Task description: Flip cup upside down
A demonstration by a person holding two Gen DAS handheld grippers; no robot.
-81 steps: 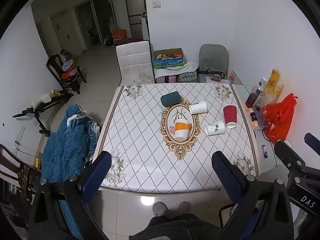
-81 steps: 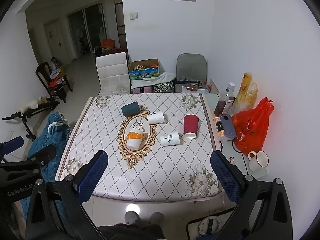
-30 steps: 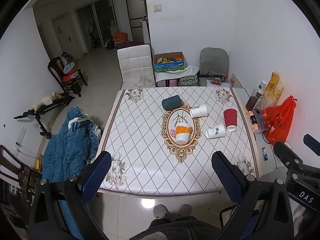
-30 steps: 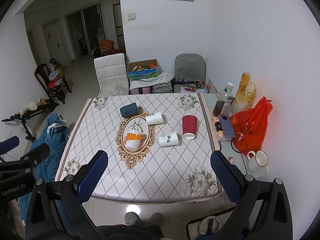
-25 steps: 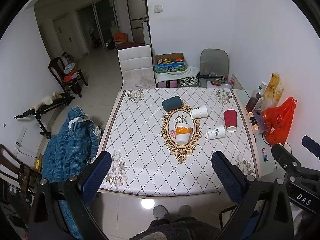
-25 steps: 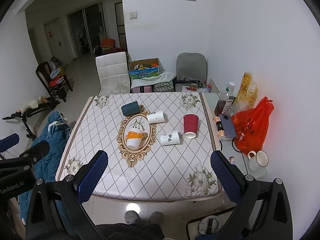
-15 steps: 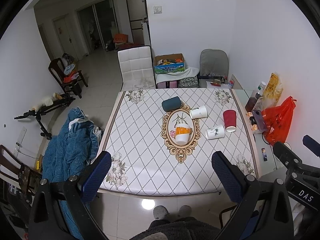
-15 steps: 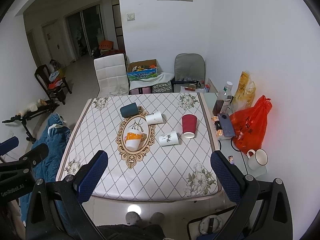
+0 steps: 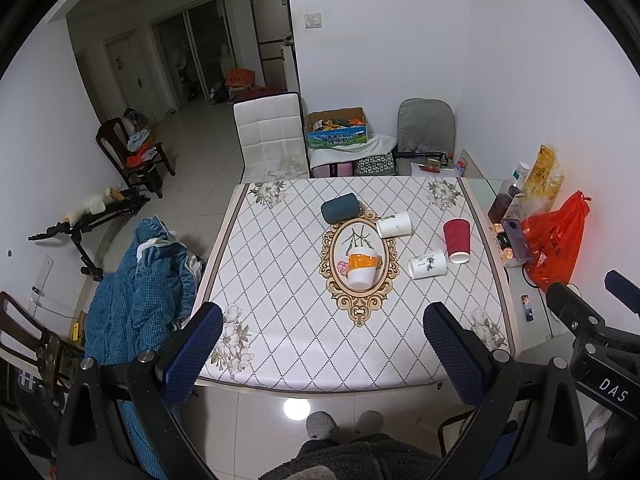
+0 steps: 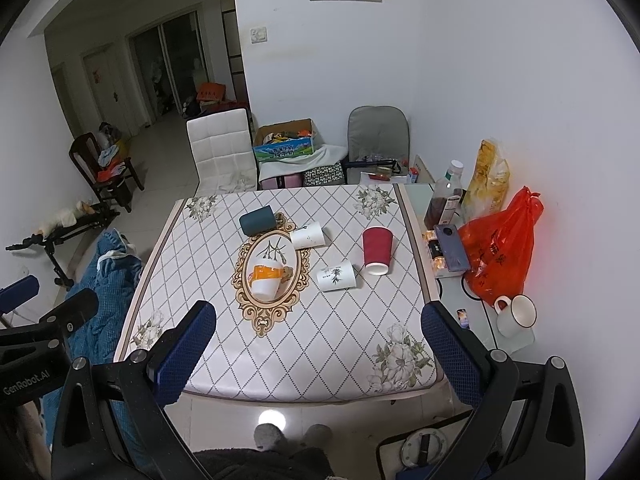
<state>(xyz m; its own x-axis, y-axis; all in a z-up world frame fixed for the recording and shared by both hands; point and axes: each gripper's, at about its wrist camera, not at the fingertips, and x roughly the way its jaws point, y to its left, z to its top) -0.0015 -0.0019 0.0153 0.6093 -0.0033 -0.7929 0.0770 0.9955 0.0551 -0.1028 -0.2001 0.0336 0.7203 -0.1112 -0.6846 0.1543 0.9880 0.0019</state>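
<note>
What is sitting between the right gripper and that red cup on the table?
Nothing visible. The right gripper, open, hangs above the table's near edge; only bare patterned cloth lies between it and the red cup. The bamboo-print cup lies just left of that line.

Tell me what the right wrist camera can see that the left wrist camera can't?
Only the right wrist view shows the white mug on the glass side table beside the red bag. Only the left wrist view shows the whole blue quilt heaped left of the table. Both show the five cups lying on the table, such as the red cup and the dark teal cup, with both pairs of fingers open and empty.
</note>
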